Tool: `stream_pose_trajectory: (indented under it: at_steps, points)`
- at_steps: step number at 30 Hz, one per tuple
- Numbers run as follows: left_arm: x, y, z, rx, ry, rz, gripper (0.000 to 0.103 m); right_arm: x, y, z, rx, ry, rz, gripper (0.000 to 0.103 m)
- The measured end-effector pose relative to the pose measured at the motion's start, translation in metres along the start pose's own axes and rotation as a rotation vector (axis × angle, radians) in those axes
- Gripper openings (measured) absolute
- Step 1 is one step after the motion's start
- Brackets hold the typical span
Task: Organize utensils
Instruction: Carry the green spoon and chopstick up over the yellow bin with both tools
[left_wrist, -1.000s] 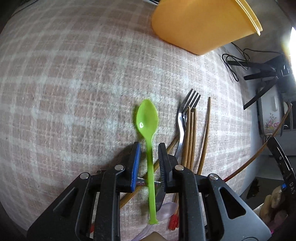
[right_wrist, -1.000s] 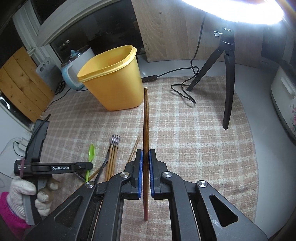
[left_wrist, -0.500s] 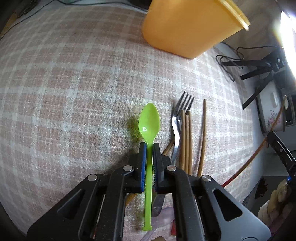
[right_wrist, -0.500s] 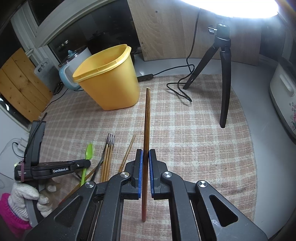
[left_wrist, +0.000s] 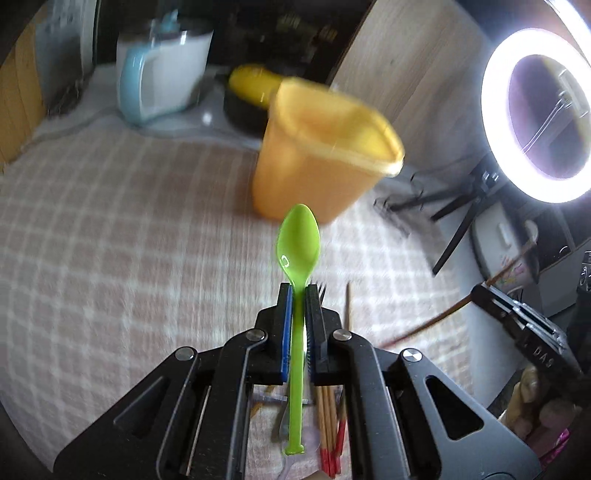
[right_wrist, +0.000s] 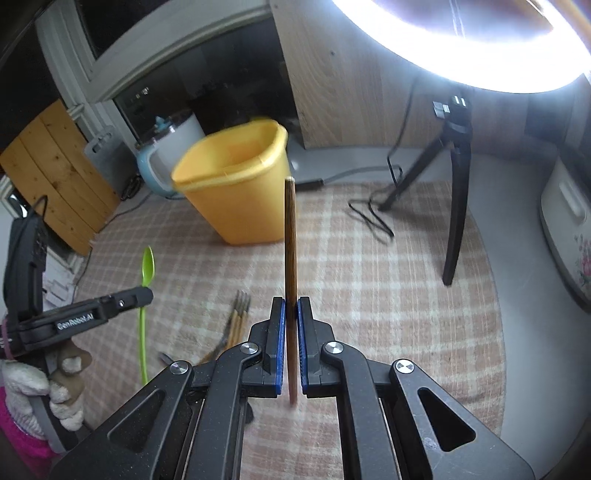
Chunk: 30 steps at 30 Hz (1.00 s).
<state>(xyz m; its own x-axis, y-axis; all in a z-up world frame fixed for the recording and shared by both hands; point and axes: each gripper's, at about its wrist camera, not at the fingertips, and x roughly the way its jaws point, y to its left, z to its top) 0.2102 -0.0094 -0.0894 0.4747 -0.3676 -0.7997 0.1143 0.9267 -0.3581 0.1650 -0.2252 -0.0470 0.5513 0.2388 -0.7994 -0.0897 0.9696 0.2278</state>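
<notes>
Left gripper (left_wrist: 299, 291): jaws clamped on one green spoon (left_wrist: 298, 243), held above the checked desk (left_wrist: 110, 240). Right gripper (right_wrist: 290, 301): jaws clamped on one brown chopstick (right_wrist: 289, 236). One yellow bin (right_wrist: 240, 192) stands beyond. One fork (right_wrist: 242, 297) and several chopsticks, count unclear, lie on the desk.

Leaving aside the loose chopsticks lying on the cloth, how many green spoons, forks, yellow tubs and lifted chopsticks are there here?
green spoon: 1
fork: 1
yellow tub: 1
lifted chopstick: 1
Total: 4
</notes>
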Motion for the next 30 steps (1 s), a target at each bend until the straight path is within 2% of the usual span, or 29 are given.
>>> stream_pose_trajectory:
  at_steps: [8, 18, 30]
  points:
    - [-0.019, -0.015, 0.048, 0.026, -0.133, -0.015, 0.004, -0.015, 0.025, 0.031, -0.048, -0.081, 0.014, 0.005]
    - [-0.042, -0.015, 0.106, 0.036, -0.278, -0.017, 0.004, -0.034, 0.045, 0.071, -0.09, -0.172, 0.019, 0.005]
    - [-0.028, -0.023, 0.168, 0.056, -0.4, 0.004, 0.004, -0.051, 0.078, 0.118, -0.174, -0.286, -0.019, 0.005]
